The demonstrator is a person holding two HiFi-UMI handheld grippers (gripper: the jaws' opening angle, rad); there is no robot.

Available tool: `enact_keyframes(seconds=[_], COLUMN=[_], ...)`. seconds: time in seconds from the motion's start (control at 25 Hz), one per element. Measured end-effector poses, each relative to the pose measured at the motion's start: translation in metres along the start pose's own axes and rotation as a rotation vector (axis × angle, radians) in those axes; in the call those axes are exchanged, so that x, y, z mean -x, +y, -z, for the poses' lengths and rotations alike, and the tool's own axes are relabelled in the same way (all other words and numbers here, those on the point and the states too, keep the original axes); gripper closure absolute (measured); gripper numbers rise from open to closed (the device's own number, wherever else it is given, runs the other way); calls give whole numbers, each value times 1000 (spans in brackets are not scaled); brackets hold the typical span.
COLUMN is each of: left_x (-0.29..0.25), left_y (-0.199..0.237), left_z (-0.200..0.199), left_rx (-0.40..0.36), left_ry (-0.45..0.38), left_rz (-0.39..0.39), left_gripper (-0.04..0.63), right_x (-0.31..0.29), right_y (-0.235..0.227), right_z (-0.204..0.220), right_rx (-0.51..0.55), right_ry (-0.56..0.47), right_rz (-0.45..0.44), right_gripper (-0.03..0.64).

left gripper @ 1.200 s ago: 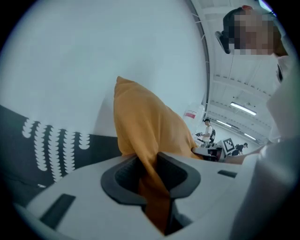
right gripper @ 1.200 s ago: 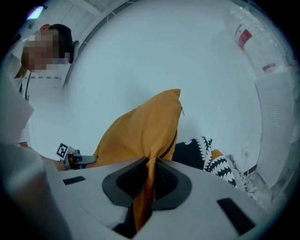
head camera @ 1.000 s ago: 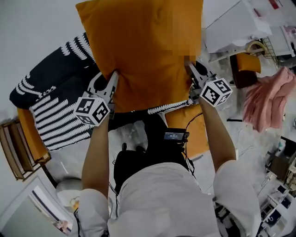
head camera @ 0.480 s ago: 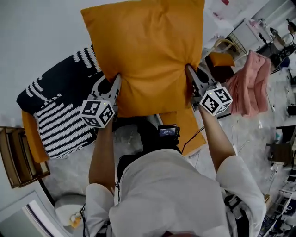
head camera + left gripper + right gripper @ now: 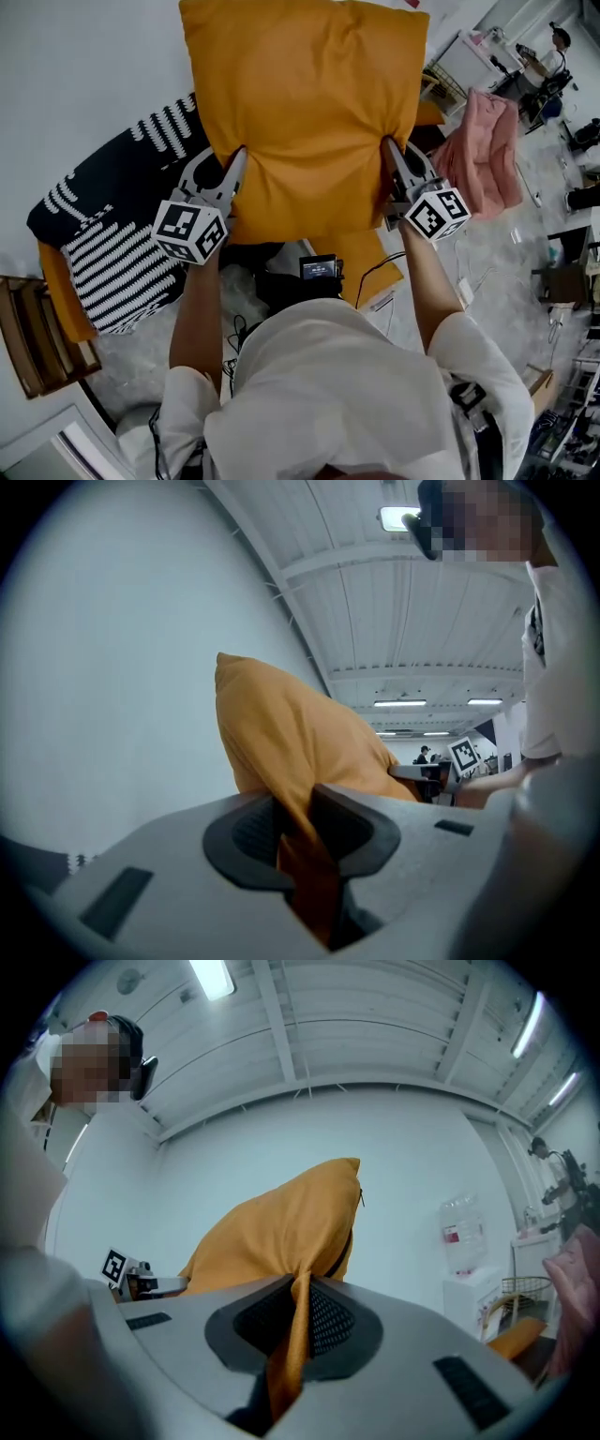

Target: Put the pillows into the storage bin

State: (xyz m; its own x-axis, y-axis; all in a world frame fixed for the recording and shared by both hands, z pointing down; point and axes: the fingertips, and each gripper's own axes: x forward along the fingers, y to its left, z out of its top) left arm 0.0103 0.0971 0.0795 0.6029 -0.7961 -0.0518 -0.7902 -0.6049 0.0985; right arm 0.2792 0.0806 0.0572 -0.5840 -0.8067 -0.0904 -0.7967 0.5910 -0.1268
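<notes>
- The orange pillow (image 5: 300, 112) has gone up since a second ago: it stands higher against the white wall (image 5: 84, 75), and its lower edge has come clear of the striped pillow (image 5: 122, 225).
- The grip is unchanged. The left gripper (image 5: 234, 161) still has its jaws narrow, pinching a thick fold at the orange pillow's lower left edge.
- The right gripper (image 5: 389, 155) has its jaws almost together on a thin fold at the lower right edge.
- So the orange pillow hangs upright in the air between the two grippers, in front of the person.
- The striped pillow lies below and to the left, as before. An orange cushion (image 5: 361, 267) shows under the held pillow's lower edge.
- The head view has swung. The pink cloth (image 5: 483, 150) now sits just beside the held pillow's right edge, where earlier it was well off to the right. More of the floor at right shows.
- A wire basket (image 5: 525, 1288) stands beside a white cabinet (image 5: 473, 1297); what is in it cannot be made out. An orange thing (image 5: 516, 1335) lies just under it.
- A water bottle (image 5: 459, 1227) stands upright on the cabinet.
</notes>
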Motion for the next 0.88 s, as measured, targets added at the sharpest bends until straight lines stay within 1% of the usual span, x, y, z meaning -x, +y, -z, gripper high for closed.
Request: enact_keyframes(seconds=[0.16, 0.2, 0.36, 0.48, 0.56, 0.68, 0.88], left_x=[5, 5, 1, -15, -27, -43, -76], left_y=[-49, -59, -96, -129, -154, -191, -246], left_z=[-14, -14, 0, 15, 32, 69, 144], left_rx=[-58, -63, -30, 9, 39, 94, 195], left_ry=[-6, -5, -2, 17, 45, 109, 210], left_rz=[47, 56, 88, 114, 132, 155, 156], left_gripper=[500, 500, 500, 500, 500, 500, 500], right_x=[50, 61, 101, 130, 152, 185, 233], right_y=[-5, -7, -17, -38, -55, -86, -148], right_z=[-11, -13, -20, -27, -25, -10, 38], right_rx=[5, 5, 32, 54, 60, 49, -14], right_ry=[-24, -27, -11, 15, 52, 110, 206], right_rz=[41, 50, 84, 107, 120, 132, 155], right_gripper=[572, 572, 572, 572, 572, 572, 574])
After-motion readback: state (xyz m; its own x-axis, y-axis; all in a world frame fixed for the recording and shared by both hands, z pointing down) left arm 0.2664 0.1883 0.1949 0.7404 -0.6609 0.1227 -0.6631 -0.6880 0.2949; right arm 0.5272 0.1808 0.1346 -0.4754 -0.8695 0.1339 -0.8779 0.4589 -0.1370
